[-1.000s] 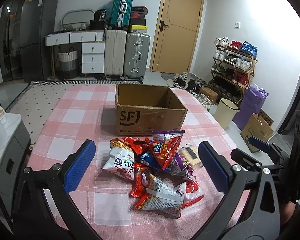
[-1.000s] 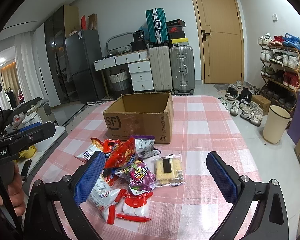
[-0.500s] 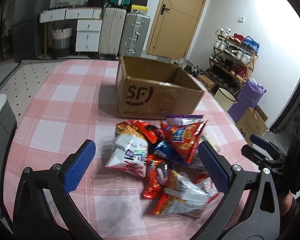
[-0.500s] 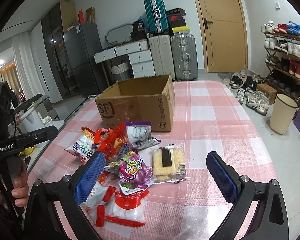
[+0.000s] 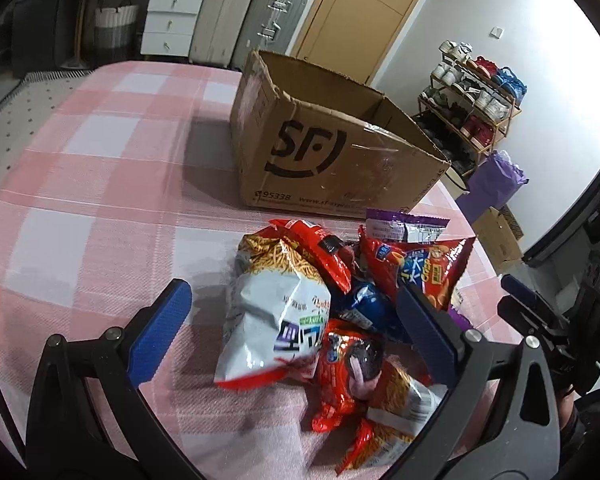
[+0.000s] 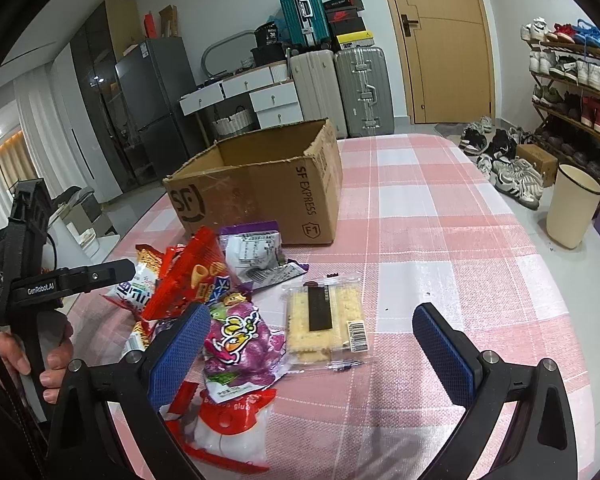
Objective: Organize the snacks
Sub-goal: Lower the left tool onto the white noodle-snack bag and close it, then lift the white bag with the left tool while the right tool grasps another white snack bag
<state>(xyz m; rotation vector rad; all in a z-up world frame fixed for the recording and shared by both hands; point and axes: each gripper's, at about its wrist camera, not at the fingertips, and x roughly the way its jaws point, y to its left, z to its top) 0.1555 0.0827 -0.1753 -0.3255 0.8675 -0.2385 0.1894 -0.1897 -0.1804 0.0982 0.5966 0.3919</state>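
A pile of snack bags lies on the pink checked tablecloth in front of an open SF cardboard box. My left gripper is open and low over the pile, its jaws either side of a white and red snack bag. An orange-red chip bag lies to the right. My right gripper is open above a clear cracker pack. A purple candy bag sits by its left finger. The box also shows in the right wrist view.
Suitcases and white drawers stand behind the table. A shoe rack and a cream bin are at the right. The left gripper's handle and the hand holding it show at the left of the right wrist view.
My left gripper has moved forward and down, closer to the snack pile, so the white and red bag lies between its jaws. My right gripper has moved slightly closer to the cracker pack.
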